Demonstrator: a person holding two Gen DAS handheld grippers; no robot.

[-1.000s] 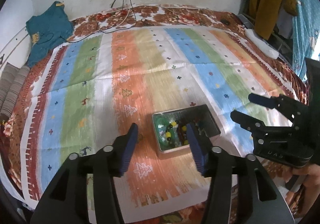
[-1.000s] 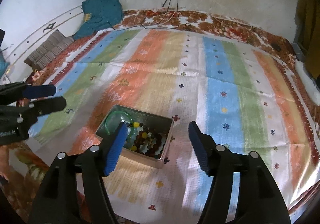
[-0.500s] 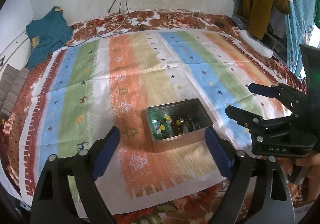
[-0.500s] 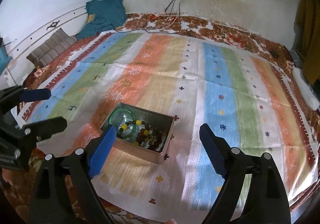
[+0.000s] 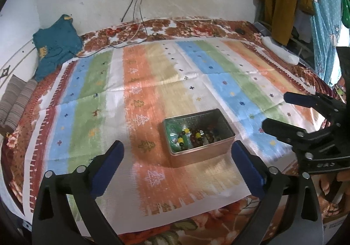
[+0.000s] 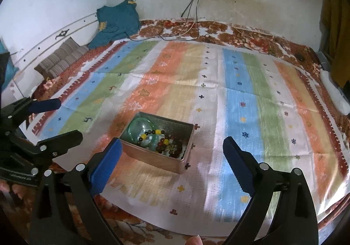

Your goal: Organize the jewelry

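Near the front edge of the bed's striped mat [image 5: 153, 83], the tin [image 5: 200, 153] holds the beads [image 6: 166, 143] and green bangle [image 6: 136, 125], both my claws, left [image 5: 177, 170] and right [image 6: 170, 160], gape empty above, fitting either sorting out or just-finished tidying.

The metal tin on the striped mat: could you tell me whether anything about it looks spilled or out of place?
Nothing stands out. The metal tin sits upright and open on the striped mat, with the green bangle and beaded strands all inside; no beads show on the mat.
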